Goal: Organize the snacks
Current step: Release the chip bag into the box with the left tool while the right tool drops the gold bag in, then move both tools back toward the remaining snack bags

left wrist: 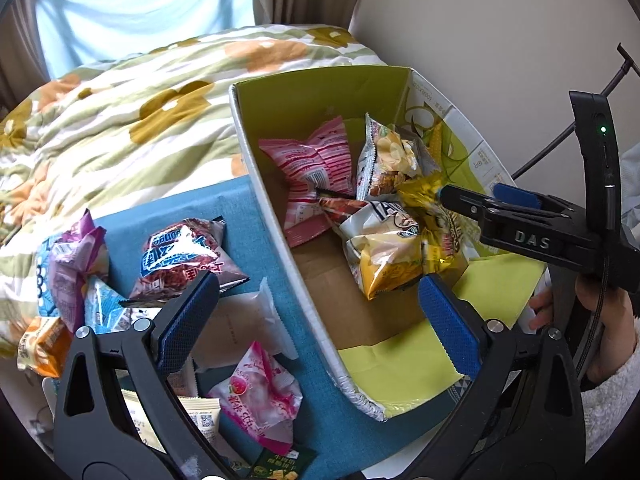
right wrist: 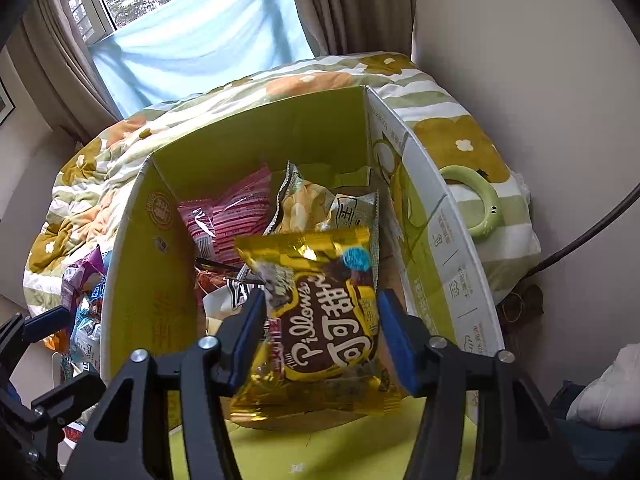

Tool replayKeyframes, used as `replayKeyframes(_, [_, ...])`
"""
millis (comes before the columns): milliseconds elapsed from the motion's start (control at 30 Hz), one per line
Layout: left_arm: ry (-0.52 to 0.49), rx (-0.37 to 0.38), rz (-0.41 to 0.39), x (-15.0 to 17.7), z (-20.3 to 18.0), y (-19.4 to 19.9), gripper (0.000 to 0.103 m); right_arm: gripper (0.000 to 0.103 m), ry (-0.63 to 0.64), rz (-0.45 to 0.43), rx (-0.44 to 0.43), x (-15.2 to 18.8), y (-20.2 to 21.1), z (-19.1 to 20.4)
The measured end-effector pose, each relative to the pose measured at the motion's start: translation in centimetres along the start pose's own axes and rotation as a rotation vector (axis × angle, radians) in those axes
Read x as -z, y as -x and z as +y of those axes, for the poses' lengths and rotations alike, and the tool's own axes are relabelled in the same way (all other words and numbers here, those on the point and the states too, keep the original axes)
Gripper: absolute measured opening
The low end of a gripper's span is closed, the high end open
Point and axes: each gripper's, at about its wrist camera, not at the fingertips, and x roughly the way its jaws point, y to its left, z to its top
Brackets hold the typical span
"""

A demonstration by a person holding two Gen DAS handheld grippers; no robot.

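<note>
A cardboard box [left wrist: 276,216] with a green inside stands on the blue cloth; it also shows in the right wrist view [right wrist: 132,248]. In it lie a pink packet [left wrist: 316,176], a yellow chip bag [left wrist: 384,264] and other snacks. A gold Pillows packet [right wrist: 324,320] lies between the jaws of my right gripper [right wrist: 324,340] over the box; the jaws stand wide and the packet looks loose. From the left wrist view, the right gripper [left wrist: 472,204] reaches into the box from the right. My left gripper [left wrist: 316,312] is open and empty above the box's near wall.
Loose snacks lie on the blue cloth [left wrist: 224,208] left of the box: a red-and-blue bag [left wrist: 184,256], a pink strawberry packet [left wrist: 260,396], a purple packet [left wrist: 76,264], a white packet [left wrist: 240,324]. A floral quilt [left wrist: 120,120] lies behind. A green ring [right wrist: 480,204] lies right of the box.
</note>
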Motion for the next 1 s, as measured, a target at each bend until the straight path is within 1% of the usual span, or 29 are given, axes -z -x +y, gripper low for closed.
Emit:
replayKeyframes(33, [0.002,-0.005,-0.004,0.2,0.1,0.2,0.099,0.097,0.000,-0.008,-0.002,0.1,0.2,0.0])
replayKeyframes(67, [0.004,-0.011,-0.006,0.5,0.2,0.3,0.099,0.103,0.001,-0.022,-0.002,0.3,0.5,-0.1])
replayKeyframes(133, [0.011,-0.018,-0.004,1.0,0.3,0.5,0.099,0.103,0.008,-0.054,-0.005,0.8,1.3,-0.2])
replayKeyframes(300, [0.032,-0.042,-0.016,1.6,0.3,1.8,0.099,0.103,0.039,-0.069,-0.021,1.7,2.4,-0.3])
replayKeyframes(500, [0.057,-0.082,-0.076,2.2,0.7,5.6,0.099,0.103,0.072,-0.122,-0.028,2.1,5.6,0.1])
replayKeyframes(600, [0.082,-0.109,-0.110,2.9,1.0,7.9,0.099,0.103,0.094,-0.138,-0.049,2.4,7.8,0.6])
replayKeyframes(667, [0.107,-0.128,-0.132,3.7,1.3,9.5,0.099,0.103,0.122,-0.163,-0.080,2.8,9.5,1.1])
replayKeyframes(767, [0.153,-0.159,-0.160,5.2,2.1,12.0,0.099,0.103,0.170,-0.194,-0.098,3.5,12.0,2.4])
replayKeyframes(867, [0.197,-0.188,-0.182,7.2,3.2,14.4,0.099,0.103,0.206,-0.192,-0.135,4.3,13.5,3.6])
replayKeyframes(1000, [0.255,-0.242,-0.189,10.2,4.7,16.5,0.099,0.103,0.246,-0.196,-0.163,5.6,14.8,5.4])
